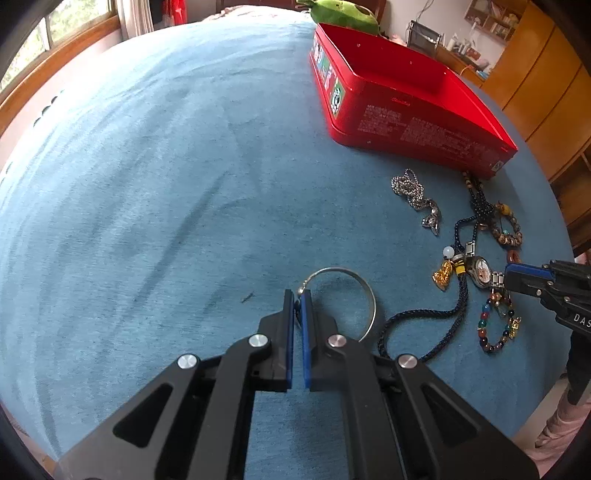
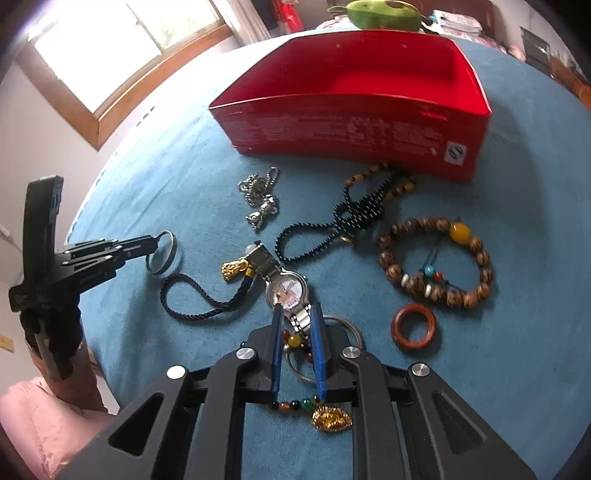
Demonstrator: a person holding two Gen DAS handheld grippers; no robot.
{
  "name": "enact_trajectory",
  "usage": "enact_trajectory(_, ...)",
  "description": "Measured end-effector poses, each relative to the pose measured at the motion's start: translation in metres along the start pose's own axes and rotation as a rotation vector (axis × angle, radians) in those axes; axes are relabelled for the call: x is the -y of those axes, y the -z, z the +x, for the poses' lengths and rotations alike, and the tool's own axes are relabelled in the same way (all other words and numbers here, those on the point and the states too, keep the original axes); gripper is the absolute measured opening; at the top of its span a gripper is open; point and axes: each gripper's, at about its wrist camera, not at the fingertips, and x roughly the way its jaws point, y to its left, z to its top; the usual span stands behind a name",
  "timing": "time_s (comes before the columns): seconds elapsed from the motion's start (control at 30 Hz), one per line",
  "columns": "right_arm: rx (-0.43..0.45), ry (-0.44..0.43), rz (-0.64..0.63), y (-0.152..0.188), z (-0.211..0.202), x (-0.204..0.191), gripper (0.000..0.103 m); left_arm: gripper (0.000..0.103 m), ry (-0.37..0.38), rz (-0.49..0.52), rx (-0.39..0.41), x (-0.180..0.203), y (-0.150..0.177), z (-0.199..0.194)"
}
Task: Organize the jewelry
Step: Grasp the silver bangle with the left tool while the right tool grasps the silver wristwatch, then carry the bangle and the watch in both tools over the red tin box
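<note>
- Window [image 2: 122, 48]: wood-framed, daylight entering, greenery outside.
- Wall [image 2: 33, 147]: pale, plain, below the window.
- Cabinets [image 1: 546, 85]: wooden, warm brown, along the far side.
- Blue cloth [image 1: 166, 184]: covers the work surface.
- Wall shelf [image 1: 491, 18]: holds small items.

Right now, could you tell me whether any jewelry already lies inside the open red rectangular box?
No, the red box shows only its bare red floor, and the pieces lie on the blue cloth before it.
</note>
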Motion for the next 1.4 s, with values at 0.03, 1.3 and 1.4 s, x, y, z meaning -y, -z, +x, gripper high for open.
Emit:
enact_trajectory(0.03, -0.009, 0.004, -0.018, -0.003, 0.003, -0.004, 0.016, 0.002, 0.0, 0.0, -0.001, 0.0, -0.001, 0.001)
enact_trajectory(1.3, 0.088, 0.035, -0.068, -0.023, -0.04, -0.016, 0.031, 0.002, 0.016, 0.028, 0.062, 0.024, -0.012, -0.027)
enact_trajectory(1.4, 0.122, 0.043, -0.061, -0.024, -0.054, -0.01, 0.031, 0.002, 0.016, 0.039, 0.08, 0.03, -0.02, -0.034)
